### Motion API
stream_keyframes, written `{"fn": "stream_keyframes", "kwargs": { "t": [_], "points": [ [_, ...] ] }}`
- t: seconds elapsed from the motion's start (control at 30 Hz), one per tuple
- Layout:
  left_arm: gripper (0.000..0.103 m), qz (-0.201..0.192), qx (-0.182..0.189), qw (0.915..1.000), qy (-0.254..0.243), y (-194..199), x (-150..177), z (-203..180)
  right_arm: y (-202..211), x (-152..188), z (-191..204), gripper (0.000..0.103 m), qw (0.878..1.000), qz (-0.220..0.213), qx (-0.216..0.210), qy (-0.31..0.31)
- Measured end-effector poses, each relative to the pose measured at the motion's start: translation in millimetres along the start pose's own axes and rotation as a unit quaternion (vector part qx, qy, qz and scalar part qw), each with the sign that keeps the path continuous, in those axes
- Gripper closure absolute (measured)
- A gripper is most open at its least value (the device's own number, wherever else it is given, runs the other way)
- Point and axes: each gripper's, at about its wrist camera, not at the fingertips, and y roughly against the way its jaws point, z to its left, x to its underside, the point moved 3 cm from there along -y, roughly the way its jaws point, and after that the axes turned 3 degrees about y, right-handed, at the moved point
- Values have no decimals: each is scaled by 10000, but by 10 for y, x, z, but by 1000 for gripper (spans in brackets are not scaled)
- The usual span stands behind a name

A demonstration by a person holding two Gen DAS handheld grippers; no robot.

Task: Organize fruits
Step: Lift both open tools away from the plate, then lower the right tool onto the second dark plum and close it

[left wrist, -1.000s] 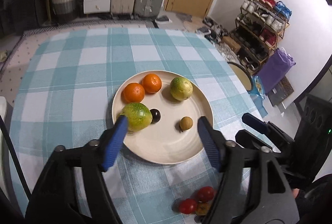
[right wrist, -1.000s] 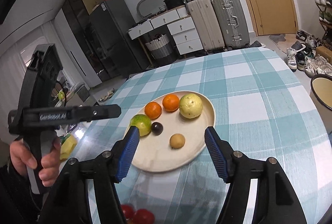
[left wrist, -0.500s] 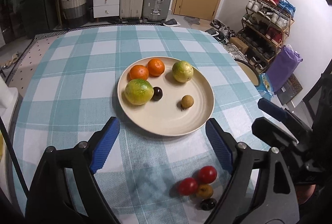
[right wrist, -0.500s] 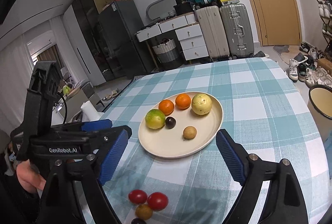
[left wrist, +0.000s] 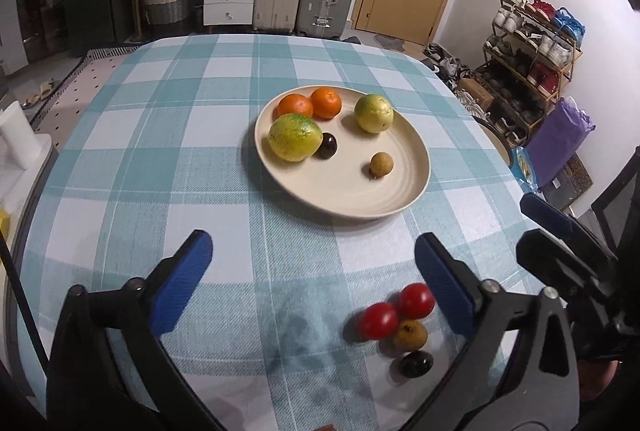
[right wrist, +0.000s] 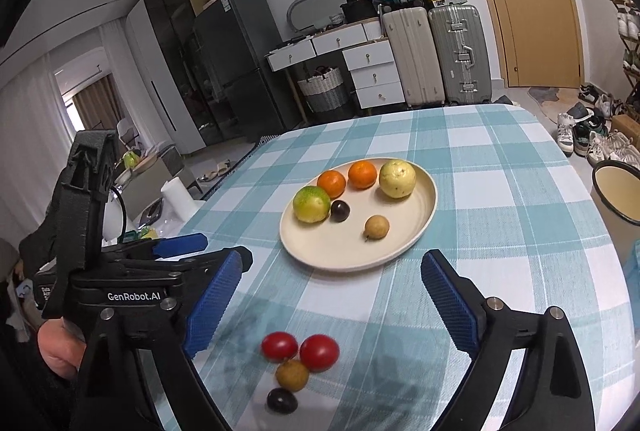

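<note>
Tomatoes [left wrist: 394,309] beside left claw [left wrist: 312,267]

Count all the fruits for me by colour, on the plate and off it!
Orange: 2
Yellow-green: 2
Dark purple: 2
Brown: 2
Red: 2
Total: 10, with 6 on the plate and 4 on the tablecloth.

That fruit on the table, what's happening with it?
A person holds a gripper in each hand, sorting fruit. Six fruits sit on the plate. Two red tomatoes, a small brown fruit and a dark one wait on the checked cloth. The left gripper and right gripper are opening, holding nothing.
</note>
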Motion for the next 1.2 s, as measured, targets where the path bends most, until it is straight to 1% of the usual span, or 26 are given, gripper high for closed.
{"fn": "stream_keyframes", "kwargs": {
  "t": [0.1, 0.33, 0.6, 0.77, 0.93, 1.2],
  "points": [
    [2, -17, -29, 10000, -36, 24, 85, 12, 30, 57, 35, 8, 10000, 17, -11, -2],
    [1, 155, -6, 9998, 93, -2, 330, 108, 82, 228, 116, 6, 9999, 148, -30, 30],
    [1, 259, -47, 9994, 234, -40, 569, 244, 112, 515, 188, 4, 9993, 357, -92, 38],
    [1, 332, -57, 9990, 289, -63, 662, 319, 101, 698, 241, 4, 9985, 522, -114, 111],
    [1, 314, -69, 9990, 314, -48, 717, 358, 76, 851, 289, 4, 9975, 671, -146, 177],
    [1, 339, -33, 9992, 205, -24, 808, 313, -7, 1010, 411, 4, 9957, 866, -179, 272]
  ]
}}
